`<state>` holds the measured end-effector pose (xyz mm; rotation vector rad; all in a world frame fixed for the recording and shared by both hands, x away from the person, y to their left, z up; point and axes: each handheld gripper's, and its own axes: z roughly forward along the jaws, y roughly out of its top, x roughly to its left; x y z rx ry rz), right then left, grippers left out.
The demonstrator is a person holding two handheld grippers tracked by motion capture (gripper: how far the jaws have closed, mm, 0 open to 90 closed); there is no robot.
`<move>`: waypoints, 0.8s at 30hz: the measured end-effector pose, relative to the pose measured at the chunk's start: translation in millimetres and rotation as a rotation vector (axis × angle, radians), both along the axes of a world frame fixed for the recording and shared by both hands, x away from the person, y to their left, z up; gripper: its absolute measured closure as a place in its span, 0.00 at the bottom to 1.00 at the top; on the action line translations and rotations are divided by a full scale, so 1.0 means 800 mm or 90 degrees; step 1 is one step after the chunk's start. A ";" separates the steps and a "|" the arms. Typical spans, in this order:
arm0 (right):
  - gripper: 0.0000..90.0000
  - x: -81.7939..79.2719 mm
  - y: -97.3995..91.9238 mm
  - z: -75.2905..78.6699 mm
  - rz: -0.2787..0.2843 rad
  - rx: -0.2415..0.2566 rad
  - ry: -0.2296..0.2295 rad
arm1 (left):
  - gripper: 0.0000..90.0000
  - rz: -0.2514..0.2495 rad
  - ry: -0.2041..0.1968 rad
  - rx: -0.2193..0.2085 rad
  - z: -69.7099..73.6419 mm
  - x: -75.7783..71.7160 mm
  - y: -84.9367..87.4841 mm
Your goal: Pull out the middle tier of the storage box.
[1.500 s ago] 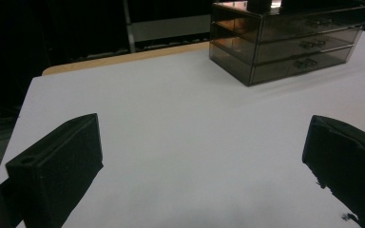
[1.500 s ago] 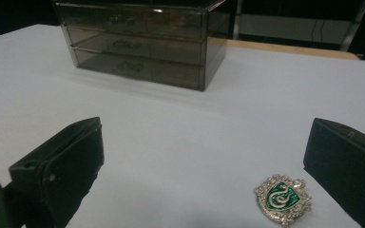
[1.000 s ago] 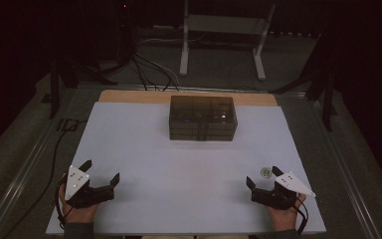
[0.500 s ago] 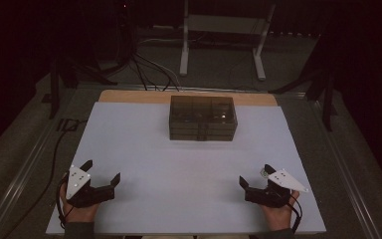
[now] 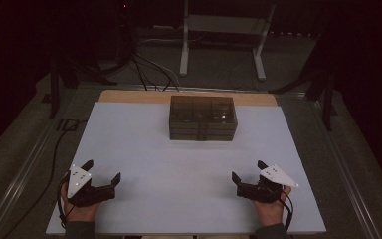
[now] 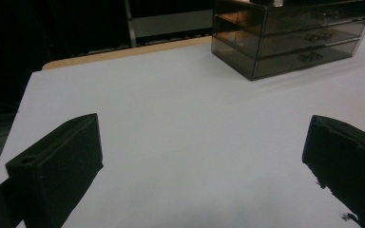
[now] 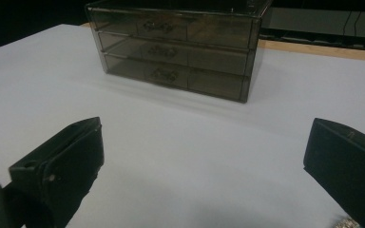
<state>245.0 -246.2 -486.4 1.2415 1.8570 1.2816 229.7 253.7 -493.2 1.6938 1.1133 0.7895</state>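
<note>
Spread wide, jaws of both grippers, gripping nothing. Left gripper (image 5: 101, 172) resting low on the white table (image 5: 189, 164), on the near side of the smoky drawer box (image 5: 202, 118) and off to its left, well apart from it. Right gripper (image 5: 249, 171) likewise near side, off to the box's right, well apart. Box standing upright toward the far edge of the table, three drawers stacked, all shut, small handles showing on the fronts (image 7: 164, 73). Small shiny bit (image 7: 344, 221) just beside the right gripper, too blurred to identify.
</note>
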 end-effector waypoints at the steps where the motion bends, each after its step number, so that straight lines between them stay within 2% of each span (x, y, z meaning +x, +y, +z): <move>1: 0.00 0.001 0.001 0.000 0.000 0.001 0.000 | 0.01 -0.001 0.001 0.000 0.000 0.000 0.000; 9: 0.00 0.011 0.014 0.001 -0.003 0.007 0.008 | 0.01 -0.001 0.000 -0.002 0.000 0.000 0.000; 24: 0.00 0.028 0.041 0.002 -0.002 0.016 0.002 | 0.01 0.001 0.001 -0.003 0.000 0.000 0.001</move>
